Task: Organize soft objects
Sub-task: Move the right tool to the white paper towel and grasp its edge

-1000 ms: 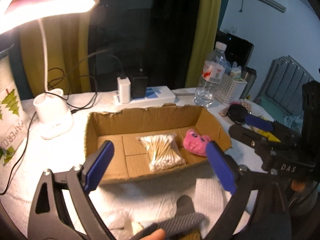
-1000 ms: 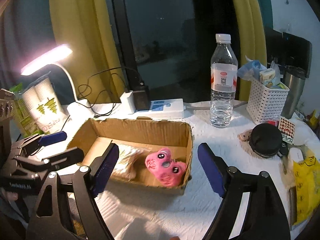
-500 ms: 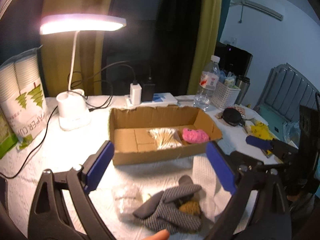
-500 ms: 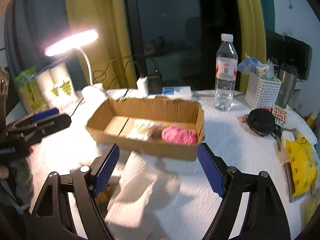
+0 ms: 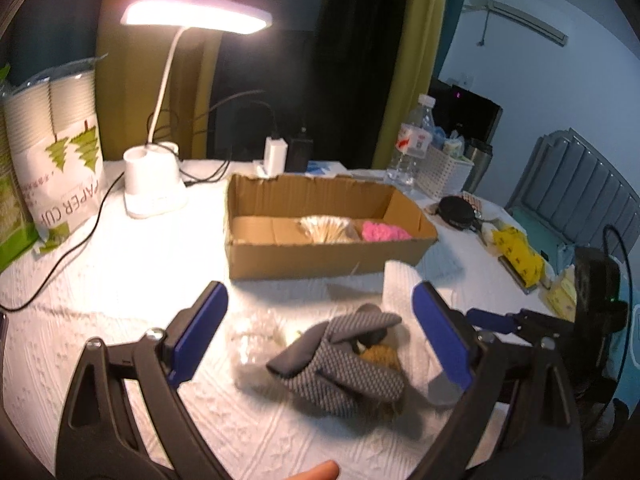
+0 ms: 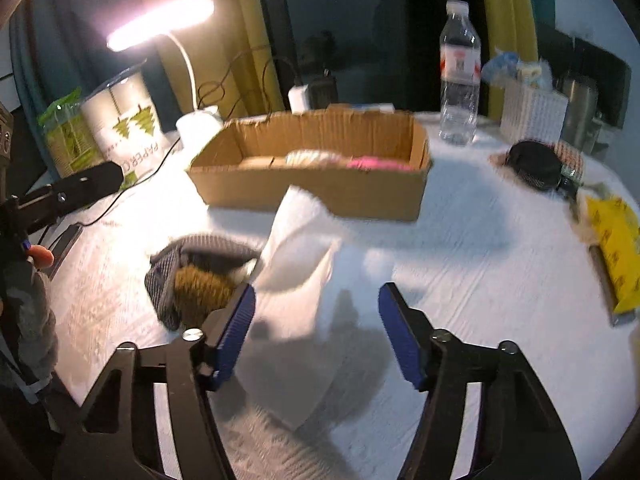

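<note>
A grey knitted glove lies on the white cloth with something brown tucked in it. My left gripper hangs open just above it, touching nothing. Beside the glove lies a folded white paper towel. My right gripper hovers low over the towel. Its jaws are closing with the towel between them, and the pads do not press on it. Behind stands an open cardboard box holding a pack of cotton swabs and a pink plush toy. The glove sits left of the right gripper.
A lit desk lamp and a bag of paper cups stand at the back left, with cables running across the cloth. A water bottle, a white basket, a black pouch and a yellow packet sit to the right.
Both grippers have drawn back from the box and sunk lower, bringing the glove and the paper towel into view. The right gripper's jaws have narrowed.
</note>
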